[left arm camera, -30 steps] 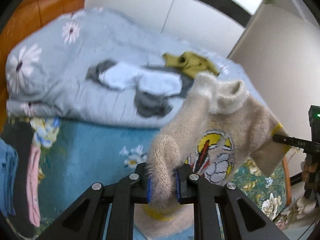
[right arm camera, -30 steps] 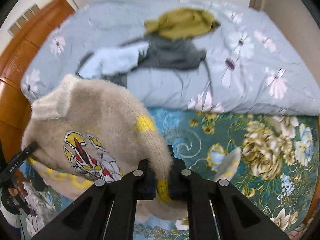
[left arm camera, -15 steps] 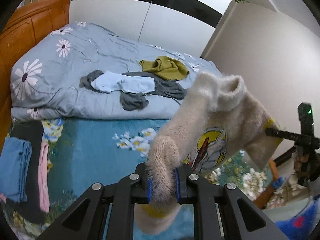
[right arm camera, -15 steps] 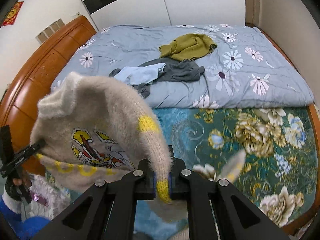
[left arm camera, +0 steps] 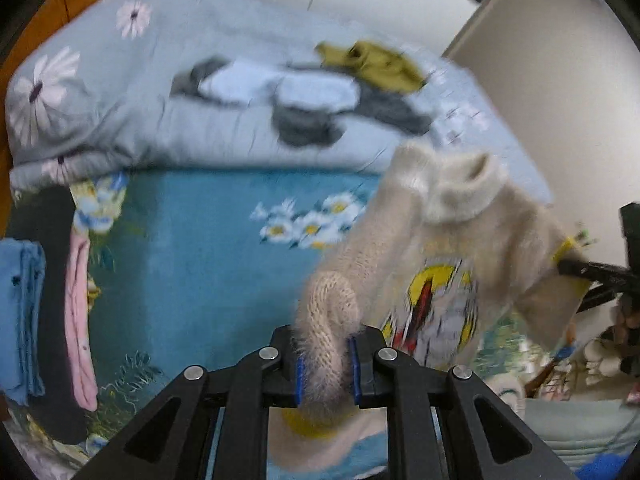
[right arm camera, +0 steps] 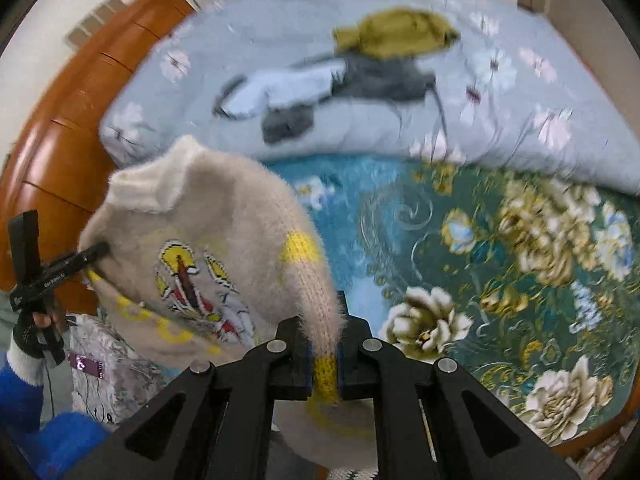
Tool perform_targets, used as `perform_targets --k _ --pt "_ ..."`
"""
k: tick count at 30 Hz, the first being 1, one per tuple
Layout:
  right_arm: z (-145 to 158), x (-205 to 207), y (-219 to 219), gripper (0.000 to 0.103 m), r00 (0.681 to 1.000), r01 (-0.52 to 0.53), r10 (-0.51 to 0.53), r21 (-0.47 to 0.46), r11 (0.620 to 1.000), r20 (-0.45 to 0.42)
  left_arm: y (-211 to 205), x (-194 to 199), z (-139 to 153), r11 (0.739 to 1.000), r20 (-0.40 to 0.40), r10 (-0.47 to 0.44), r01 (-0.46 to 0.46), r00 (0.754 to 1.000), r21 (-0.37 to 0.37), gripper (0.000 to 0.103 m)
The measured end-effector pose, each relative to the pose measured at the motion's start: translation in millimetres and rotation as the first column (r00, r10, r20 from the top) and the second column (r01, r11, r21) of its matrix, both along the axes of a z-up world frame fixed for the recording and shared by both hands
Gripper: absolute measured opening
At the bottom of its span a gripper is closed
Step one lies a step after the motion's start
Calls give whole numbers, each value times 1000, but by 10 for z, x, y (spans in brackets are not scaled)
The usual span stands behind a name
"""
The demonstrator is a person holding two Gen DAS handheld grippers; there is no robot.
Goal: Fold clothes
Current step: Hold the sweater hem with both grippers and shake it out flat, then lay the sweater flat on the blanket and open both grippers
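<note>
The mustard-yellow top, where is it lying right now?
The mustard-yellow top lies at the far side of the grey flowered quilt, touching the dark grey garment just nearer the cameras.

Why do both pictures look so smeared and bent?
Left wrist view: motion blur smears the bed and sweater; the left tool stays sharp. Right wrist view: the same blur, sharp right tool. Both views: fisheye bending, dark round edges.

Each wrist camera looks along its own fingers from close above the bed, both sharing the fuzzy sweater and quilt.
</note>
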State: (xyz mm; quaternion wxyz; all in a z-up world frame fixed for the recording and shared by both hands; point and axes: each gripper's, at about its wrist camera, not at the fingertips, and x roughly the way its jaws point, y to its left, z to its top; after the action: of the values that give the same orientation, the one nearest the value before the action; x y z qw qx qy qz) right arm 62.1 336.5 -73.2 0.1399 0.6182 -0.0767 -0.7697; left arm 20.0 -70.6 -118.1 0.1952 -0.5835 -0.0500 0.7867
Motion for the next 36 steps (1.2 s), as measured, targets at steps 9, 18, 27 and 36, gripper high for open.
perform_targets --k 9,18,27,36 --pt "-805 -823 -168 8 992 62 -69 65 996 110 138 -758 -686 998 74 26 -21 997 -58 17" --pt "-1363 -1665 -41 8 966 104 -142 178 979 217 542 -1748 -1393 998 158 3 7 987 -64 17" --pt "-2205 -2107 14 8 914 102 -199 272 957 355 519 -2211 -2249 991 285 65 -28 956 -131 17" --pt "-2630 -2309 9 9 891 76 -207 317 945 404 445 -2259 -2371 993 299 76 -44 951 -113 24"
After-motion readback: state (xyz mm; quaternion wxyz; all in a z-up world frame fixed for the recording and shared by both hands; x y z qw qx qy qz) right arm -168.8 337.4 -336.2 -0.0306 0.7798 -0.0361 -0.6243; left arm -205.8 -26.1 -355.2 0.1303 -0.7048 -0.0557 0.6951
